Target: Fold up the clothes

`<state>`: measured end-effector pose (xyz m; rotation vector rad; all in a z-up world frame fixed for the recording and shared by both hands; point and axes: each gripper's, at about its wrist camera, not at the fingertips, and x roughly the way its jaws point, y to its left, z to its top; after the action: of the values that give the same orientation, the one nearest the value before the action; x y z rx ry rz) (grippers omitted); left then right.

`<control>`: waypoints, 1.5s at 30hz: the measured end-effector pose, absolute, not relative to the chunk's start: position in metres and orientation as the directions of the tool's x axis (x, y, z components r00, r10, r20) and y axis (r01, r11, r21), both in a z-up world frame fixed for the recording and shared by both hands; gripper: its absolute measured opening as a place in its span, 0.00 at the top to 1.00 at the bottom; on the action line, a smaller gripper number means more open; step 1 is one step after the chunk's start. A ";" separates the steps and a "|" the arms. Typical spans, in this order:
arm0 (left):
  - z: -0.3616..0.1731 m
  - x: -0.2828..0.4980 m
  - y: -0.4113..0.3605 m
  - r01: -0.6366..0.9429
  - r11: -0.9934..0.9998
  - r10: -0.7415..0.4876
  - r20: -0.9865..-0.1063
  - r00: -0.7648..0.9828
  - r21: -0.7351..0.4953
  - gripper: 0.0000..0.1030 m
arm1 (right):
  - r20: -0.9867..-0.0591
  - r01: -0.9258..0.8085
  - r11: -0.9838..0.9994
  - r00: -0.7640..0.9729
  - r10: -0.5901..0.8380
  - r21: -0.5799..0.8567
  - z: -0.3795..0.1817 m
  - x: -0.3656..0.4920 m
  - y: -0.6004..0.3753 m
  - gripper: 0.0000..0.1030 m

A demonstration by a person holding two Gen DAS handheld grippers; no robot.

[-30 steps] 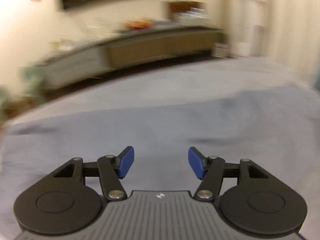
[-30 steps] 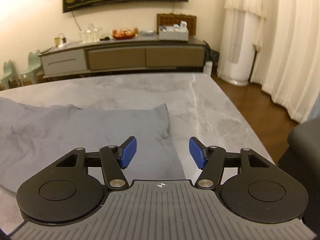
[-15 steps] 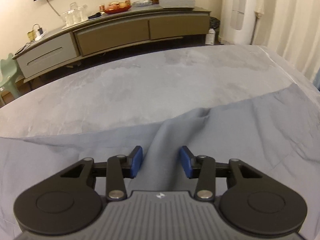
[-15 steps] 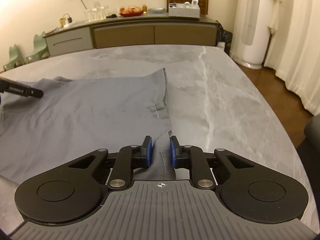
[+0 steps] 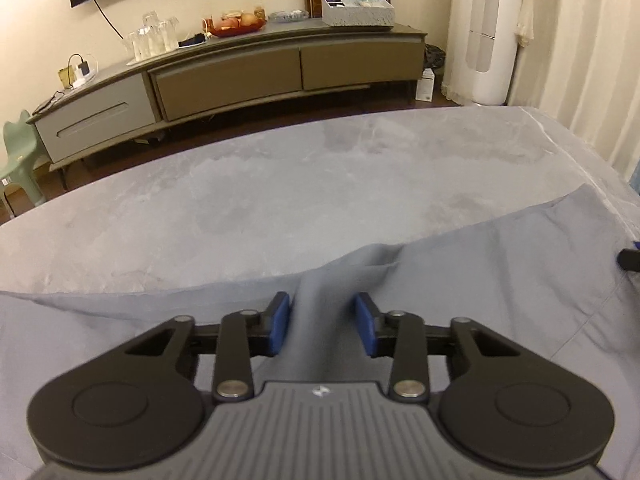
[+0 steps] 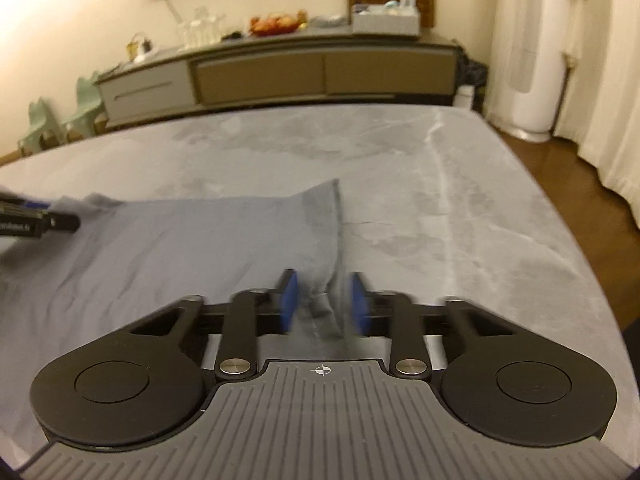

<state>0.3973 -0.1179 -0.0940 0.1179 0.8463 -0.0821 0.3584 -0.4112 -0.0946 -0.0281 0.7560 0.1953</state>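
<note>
- We see the grey garment (image 5: 460, 280) lying spread on the grey marbled table (image 5: 280, 184), its far edge running from nine o'clock up toward two o'clock in the left wrist view.
- Our left gripper (image 5: 323, 322) straddles a raised ridge of that cloth at the six o'clock side of its view; its jaws are closing, and the fold fills the gap between the blue pads (image 5: 280, 322), pressed by them.
- In the right wrist view the garment (image 6: 180, 248) covers the table (image 6: 480, 208) from nine o'clock toward the centre, with its hemmed side edge running from twelve o'clock down to the jaws.
- Our right gripper (image 6: 323, 304) has that hemmed edge gathered between its blue pads (image 6: 289, 302); the picture is blurred, and we cannot tell for certain whether the pads press the cloth.
- The tip of the left gripper (image 6: 40, 222) shows at nine o'clock in the right view, over the garment's far side.
- A long sideboard (image 5: 240, 76) stands against the wall at twelve o'clock, with glasses (image 5: 154, 38) and a fruit bowl (image 5: 236, 26) on top.
- White curtains (image 6: 600, 60) hang at two o'clock.
</note>
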 end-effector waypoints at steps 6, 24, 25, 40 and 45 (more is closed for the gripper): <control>-0.078 0.404 -0.115 0.104 0.992 -0.025 -0.712 0.702 0.068 0.88 | -0.637 -0.183 0.982 0.753 0.164 0.036 -0.079 0.361 -0.409 0.96; -0.083 0.354 -0.147 0.191 0.977 -0.065 -0.715 0.697 0.097 0.68 | -0.658 -0.096 0.973 0.722 0.213 0.209 -0.075 0.328 -0.478 0.46; -0.090 0.359 -0.150 0.177 0.977 -0.036 -0.731 0.681 0.117 0.68 | -0.676 -0.103 0.975 0.706 0.212 0.198 -0.080 0.319 -0.476 0.46; -0.048 0.387 -0.285 0.358 0.934 -0.216 -0.778 0.589 0.012 0.42 | -0.640 -0.207 0.961 0.768 0.042 -0.185 -0.100 0.278 -0.392 0.88; -0.066 0.399 -0.342 0.443 0.896 -0.250 -0.816 0.521 0.009 0.38 | -0.577 -0.233 0.898 0.816 -0.028 -0.374 -0.100 0.263 -0.370 0.92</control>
<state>0.3991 -0.3416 -0.0663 0.2266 0.9352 -0.4192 0.2626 -0.3697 -0.1004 -0.4495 0.6112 0.1132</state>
